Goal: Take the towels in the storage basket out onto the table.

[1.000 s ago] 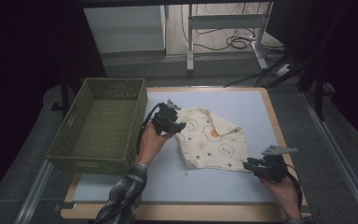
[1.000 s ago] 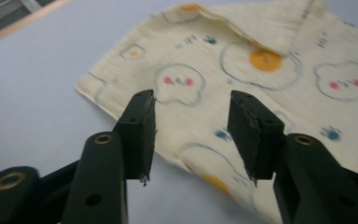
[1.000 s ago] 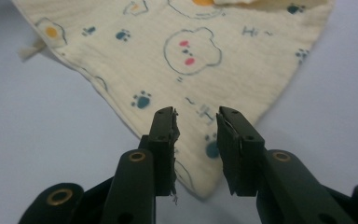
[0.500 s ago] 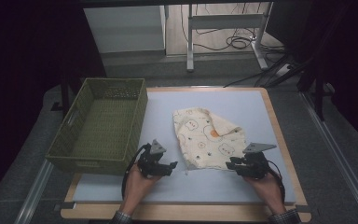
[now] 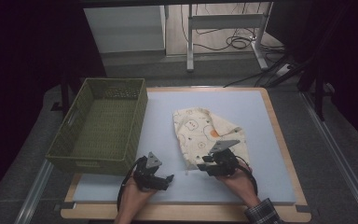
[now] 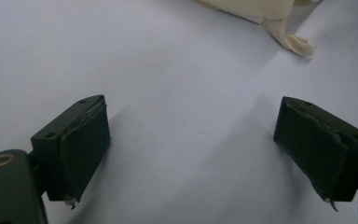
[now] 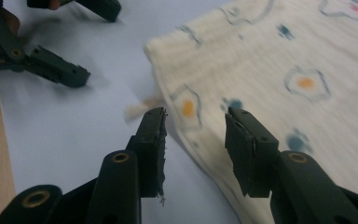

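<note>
A cream cloth printed with small orange and blue figures lies crumpled on the blue-grey mat. My right gripper hovers at its near edge. In the right gripper view the jaws stand apart over the hem of the cloth, with no pad pressing on it; they have just been opening. My left gripper rests low on the bare mat near the front edge. Its jaws have just been opening and stand wide with nothing between them. A cloth corner lies ahead of them.
A green woven basket stands at the mat's left side, close to my left gripper. The mat sits on a wooden table. Desk legs and cables lie on the floor beyond the table.
My left gripper has left the cloth's far left corner, come down to the mat's front edge and widened its jaws. My right gripper has slid left to the cloth's near edge.
</note>
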`<action>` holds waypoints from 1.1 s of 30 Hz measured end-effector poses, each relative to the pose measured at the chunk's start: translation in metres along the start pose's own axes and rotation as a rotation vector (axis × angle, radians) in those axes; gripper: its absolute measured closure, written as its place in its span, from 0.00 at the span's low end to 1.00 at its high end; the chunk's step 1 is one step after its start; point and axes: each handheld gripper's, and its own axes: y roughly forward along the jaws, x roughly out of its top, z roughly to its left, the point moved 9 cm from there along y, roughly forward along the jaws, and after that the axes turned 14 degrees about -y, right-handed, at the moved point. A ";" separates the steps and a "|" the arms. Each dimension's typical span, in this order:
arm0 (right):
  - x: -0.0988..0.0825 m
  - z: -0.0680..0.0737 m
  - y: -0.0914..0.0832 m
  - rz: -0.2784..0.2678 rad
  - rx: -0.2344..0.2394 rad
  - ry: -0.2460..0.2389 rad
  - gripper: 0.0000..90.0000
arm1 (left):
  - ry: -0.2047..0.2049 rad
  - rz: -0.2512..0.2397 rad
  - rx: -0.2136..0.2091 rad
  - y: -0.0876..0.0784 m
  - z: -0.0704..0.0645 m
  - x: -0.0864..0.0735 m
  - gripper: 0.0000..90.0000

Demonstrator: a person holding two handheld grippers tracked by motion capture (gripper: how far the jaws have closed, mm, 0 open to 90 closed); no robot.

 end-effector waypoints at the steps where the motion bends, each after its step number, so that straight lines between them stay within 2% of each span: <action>1: 0.003 0.001 0.003 0.003 0.001 -0.007 0.64 | 0.000 0.000 0.000 0.000 0.000 0.000 0.12; 4: 0.015 0.004 0.017 0.018 0.002 -0.039 0.64 | -0.001 -0.001 0.000 0.000 0.000 0.000 0.12; 5: 0.020 0.003 0.025 0.046 -0.005 -0.059 0.78 | -0.002 -0.001 -0.001 0.000 0.000 0.000 0.12; 6: 0.020 0.003 0.025 0.046 -0.005 -0.059 0.78 | -0.002 -0.001 -0.001 0.000 0.000 0.000 0.12; 7: 0.026 0.002 0.029 0.053 -0.019 -0.071 0.92 | -0.004 -0.003 -0.001 0.000 0.000 0.000 0.12; 9: 0.031 0.001 0.029 0.041 -0.010 -0.066 0.95 | -0.004 -0.004 -0.001 0.000 0.000 0.000 0.12; 12: 0.051 -0.001 0.016 -0.046 -0.008 -0.060 0.95 | -0.004 -0.003 -0.001 0.000 0.000 0.000 0.12; 13: 0.061 -0.003 0.006 -0.081 -0.003 -0.055 0.88 | -0.008 -0.006 -0.002 0.000 0.000 0.000 0.12; 14: 0.061 -0.003 0.006 -0.081 -0.003 -0.055 0.88 | 0.000 0.000 0.000 0.000 0.000 0.000 0.12; 16: 0.062 -0.006 -0.003 -0.105 0.003 -0.035 0.75 | 0.000 0.000 0.000 0.000 0.000 0.000 0.12; 21: 0.036 -0.016 -0.015 -0.057 -0.022 -0.007 0.74 | -0.006 -0.003 -0.003 0.000 0.000 0.000 0.12; 22: 0.029 -0.018 -0.018 -0.050 -0.029 0.002 0.74 | -0.005 -0.003 -0.002 0.000 0.000 0.000 0.12; 23: 0.014 -0.022 -0.024 -0.033 -0.049 0.018 0.74 | -0.003 -0.002 -0.002 0.000 0.000 0.000 0.12; 24: 0.014 -0.022 -0.024 -0.033 -0.049 0.018 0.74 | -0.001 0.000 -0.001 0.000 0.000 0.000 0.12; 25: -0.002 -0.027 -0.032 -0.012 -0.070 0.030 0.74 | 0.002 -0.005 0.000 -0.001 0.000 0.000 0.18; 26: -0.002 -0.027 -0.032 -0.012 -0.070 0.030 0.74 | 0.005 -0.013 -0.005 -0.002 0.000 0.001 0.18; 28: -0.018 -0.032 -0.041 0.006 -0.099 0.044 0.74 | 0.004 -0.005 -0.011 -0.004 0.000 0.003 0.30; 29: -0.033 -0.038 -0.052 0.022 -0.130 0.064 0.74 | 0.003 0.000 -0.020 -0.004 -0.001 0.004 0.38; 30: -0.033 -0.038 -0.052 0.022 -0.130 0.064 0.74 | -0.001 0.003 -0.032 -0.004 -0.002 0.007 0.38; 33: -0.056 -0.048 -0.069 0.031 -0.170 0.109 0.77 | -0.003 -0.012 -0.067 -0.003 -0.008 0.015 0.49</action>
